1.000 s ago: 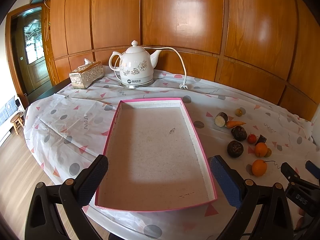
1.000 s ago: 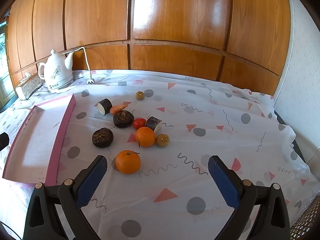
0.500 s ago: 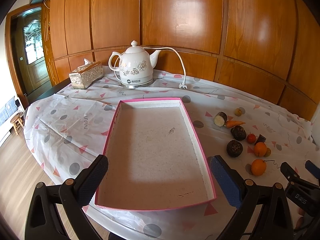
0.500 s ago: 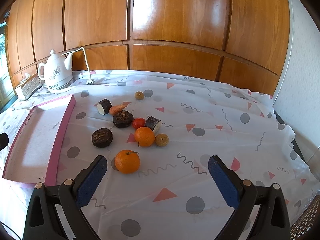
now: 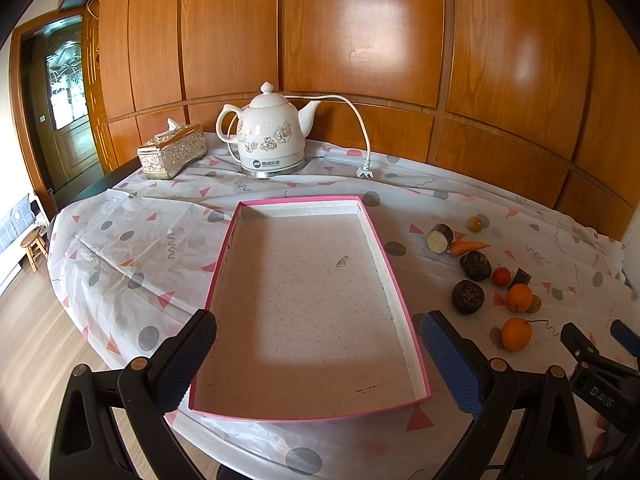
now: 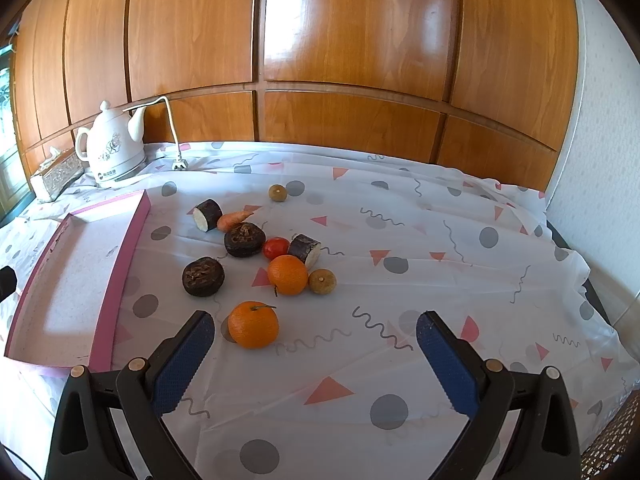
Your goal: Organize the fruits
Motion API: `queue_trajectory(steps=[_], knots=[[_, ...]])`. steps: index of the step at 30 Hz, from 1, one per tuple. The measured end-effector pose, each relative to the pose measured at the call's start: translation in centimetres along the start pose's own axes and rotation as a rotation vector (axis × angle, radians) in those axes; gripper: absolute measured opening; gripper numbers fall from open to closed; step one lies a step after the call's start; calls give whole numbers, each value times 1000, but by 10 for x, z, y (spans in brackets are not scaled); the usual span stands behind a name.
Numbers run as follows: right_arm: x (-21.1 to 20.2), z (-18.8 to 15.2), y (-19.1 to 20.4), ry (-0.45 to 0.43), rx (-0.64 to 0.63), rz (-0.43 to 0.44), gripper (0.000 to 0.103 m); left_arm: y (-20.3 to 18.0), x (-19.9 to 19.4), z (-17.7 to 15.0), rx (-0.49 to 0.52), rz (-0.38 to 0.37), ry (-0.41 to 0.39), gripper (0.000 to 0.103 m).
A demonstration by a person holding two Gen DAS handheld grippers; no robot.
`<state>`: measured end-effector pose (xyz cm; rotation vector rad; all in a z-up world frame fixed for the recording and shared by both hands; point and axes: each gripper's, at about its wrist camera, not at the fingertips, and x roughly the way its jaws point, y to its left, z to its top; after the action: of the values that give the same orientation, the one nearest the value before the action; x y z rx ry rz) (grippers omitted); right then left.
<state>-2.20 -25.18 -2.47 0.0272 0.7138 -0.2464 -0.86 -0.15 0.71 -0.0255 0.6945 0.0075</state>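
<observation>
Fruit scattered on desk under white patterned cloth, right of shallow pink-rimmed rectangular tray: nearest round orange with stem, second orange, small red tomato, two dark wrinkled round fruits, thin orange carrot. Tray holding nothing. Left claw released, poised over tray's near end. Right claw released, hovering just short of nearest orange. White ceramic kettle at back.

I see a home dining room: glossy wooden wall panels, a white ceramic electric kettle, an ornate silver tissue box, a patterned plastic tablecloth covering the counter.
</observation>
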Motion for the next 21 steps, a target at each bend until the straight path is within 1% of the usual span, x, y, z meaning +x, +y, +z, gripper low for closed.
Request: queue_trajectory(steps=[7, 10, 13, 16, 17, 21], knots=[[5, -1, -9, 9, 23, -11, 103, -4, 4, 0, 4, -12, 15, 103], [10, -2, -19, 18, 48, -24, 103, -5, 6, -1, 6, -26, 24, 103], [20, -4, -40, 36, 93, -67, 103, -6, 9, -1, -2, -79, 36, 103], [31, -9, -65, 61, 146, -127, 103, -7, 12, 2, -9, -183, 60, 103], [35, -12, -74, 68, 160, -148, 103, -9, 15, 4, -7, -203, 73, 103], [50, -21, -105, 105, 215, -223, 103, -20, 22, 6, 8, -240, 126, 103]])
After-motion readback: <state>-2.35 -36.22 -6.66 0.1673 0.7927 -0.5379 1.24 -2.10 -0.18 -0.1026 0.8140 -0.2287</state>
